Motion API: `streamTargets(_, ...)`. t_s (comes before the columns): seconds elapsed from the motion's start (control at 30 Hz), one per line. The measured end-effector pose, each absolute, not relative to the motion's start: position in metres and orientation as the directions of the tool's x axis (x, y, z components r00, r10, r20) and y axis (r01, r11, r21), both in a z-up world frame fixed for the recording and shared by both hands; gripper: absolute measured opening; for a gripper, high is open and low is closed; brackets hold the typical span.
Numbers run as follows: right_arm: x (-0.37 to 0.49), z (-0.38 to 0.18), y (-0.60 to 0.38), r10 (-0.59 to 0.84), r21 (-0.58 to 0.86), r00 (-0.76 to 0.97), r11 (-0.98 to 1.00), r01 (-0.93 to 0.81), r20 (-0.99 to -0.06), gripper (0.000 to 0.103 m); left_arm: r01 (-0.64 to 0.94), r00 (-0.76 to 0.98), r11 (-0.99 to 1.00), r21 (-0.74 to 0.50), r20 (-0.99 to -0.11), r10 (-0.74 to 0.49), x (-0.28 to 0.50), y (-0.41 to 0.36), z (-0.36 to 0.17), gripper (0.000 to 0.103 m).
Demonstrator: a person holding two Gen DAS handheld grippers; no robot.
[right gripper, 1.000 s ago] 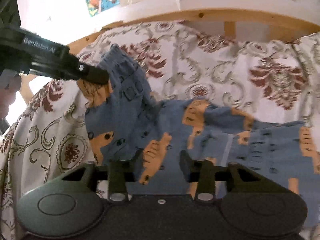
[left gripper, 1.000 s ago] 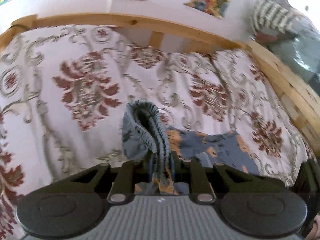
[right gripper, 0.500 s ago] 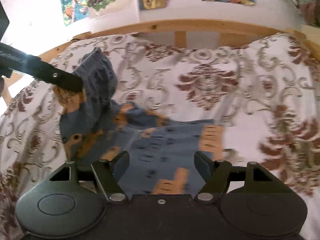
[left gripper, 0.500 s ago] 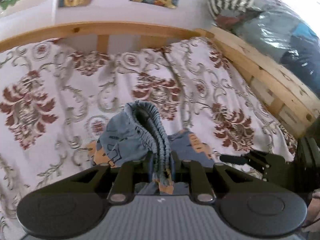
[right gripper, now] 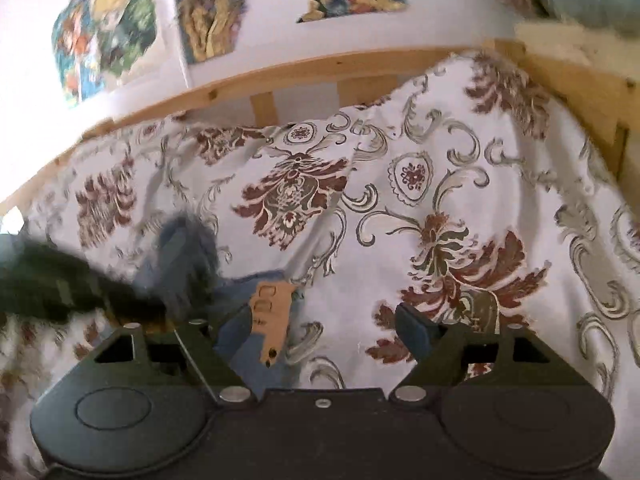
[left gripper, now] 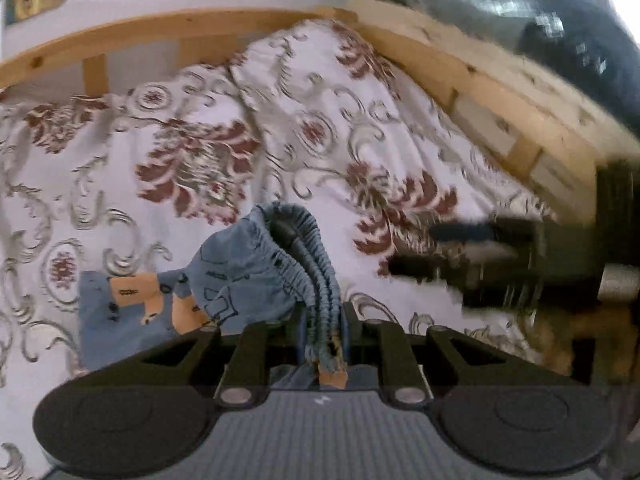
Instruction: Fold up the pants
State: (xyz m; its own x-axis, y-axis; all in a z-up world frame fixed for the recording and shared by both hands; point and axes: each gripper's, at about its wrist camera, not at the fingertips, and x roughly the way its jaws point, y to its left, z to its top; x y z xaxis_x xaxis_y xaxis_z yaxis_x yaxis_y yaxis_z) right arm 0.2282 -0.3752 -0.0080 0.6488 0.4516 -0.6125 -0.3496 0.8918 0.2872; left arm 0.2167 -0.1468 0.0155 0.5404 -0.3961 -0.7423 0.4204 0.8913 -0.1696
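The pants [left gripper: 240, 276] are small, blue with orange patches and a ruffled elastic waistband. My left gripper [left gripper: 322, 332] is shut on the waistband and holds it lifted over the bed; the rest of the pants lies on the sheet at lower left. In the right wrist view my right gripper [right gripper: 326, 320] is open and empty, just above the sheet, with an edge of the pants [right gripper: 272, 312] by its left finger. The left gripper [right gripper: 60, 284] shows blurred at far left, with the held waistband. The right gripper [left gripper: 500, 256] appears blurred at right in the left wrist view.
The bed has a white sheet [right gripper: 460, 184] with dark red floral prints. A wooden bed rail [left gripper: 480, 76] runs along the back and right. Posters [right gripper: 108, 28] hang on the wall behind. A person in striped and blue clothing [left gripper: 520, 4] is at upper right.
My right gripper has let go of the pants, opened wide and swung right over bare sheet. My left gripper has carried the waistband rightward, toward the right gripper.
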Motion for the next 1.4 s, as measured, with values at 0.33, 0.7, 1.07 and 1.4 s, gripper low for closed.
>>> streamTargets(0.33,0.307,-0.029,-0.369,0.742,0.648,0.313,0.67,-0.361,-0.593,0.066,0.393,0.537,0.909,-0.137,-0.768,-0.348,0.223,-0.178,-0.027,0.018)
streamTargets(0.7,0.317,-0.032,-0.34,0.682,0.538,0.276,0.715,-0.448,-0.677,0.021,0.333,0.566,0.936,-0.112,-0.77,-0.294,0.226,-0.188,-0.03,0.019)
streamTargets(1.07,0.319,-0.043,-0.347,0.65,0.506,0.295,0.743,-0.438,-0.7,0.022,0.338,0.557,0.932,-0.13,-0.771,-0.31,0.226,-0.191,-0.037,0.03)
streamTargets(1.4,0.319,-0.051,-0.356,0.607,0.472,0.323,0.782,-0.407,-0.726,0.035,0.347,0.545,0.922,-0.17,-0.763,-0.346,0.224,-0.189,-0.034,0.041)
